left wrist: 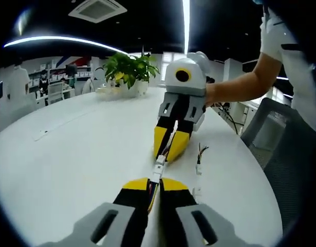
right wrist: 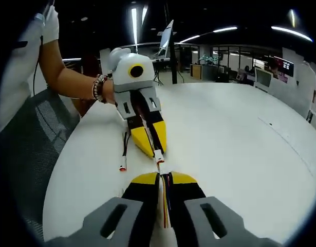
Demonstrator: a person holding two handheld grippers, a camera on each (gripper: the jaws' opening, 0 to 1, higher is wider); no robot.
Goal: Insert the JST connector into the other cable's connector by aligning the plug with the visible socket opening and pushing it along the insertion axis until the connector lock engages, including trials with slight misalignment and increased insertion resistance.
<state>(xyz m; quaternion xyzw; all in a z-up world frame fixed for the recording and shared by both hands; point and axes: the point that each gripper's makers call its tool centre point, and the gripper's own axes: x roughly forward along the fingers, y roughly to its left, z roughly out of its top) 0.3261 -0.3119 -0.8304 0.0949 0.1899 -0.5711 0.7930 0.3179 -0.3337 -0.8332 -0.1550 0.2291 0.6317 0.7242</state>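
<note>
White table, potted plant

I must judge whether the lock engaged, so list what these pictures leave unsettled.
- White connector pair, left gripper view: too small to tell whether the lock has engaged.
- The same joint, right gripper view: partly hidden between the jaw tips.
- Cable in the right gripper: its length hidden by the jaws.
- Spare cable: connector detail too small.
</note>
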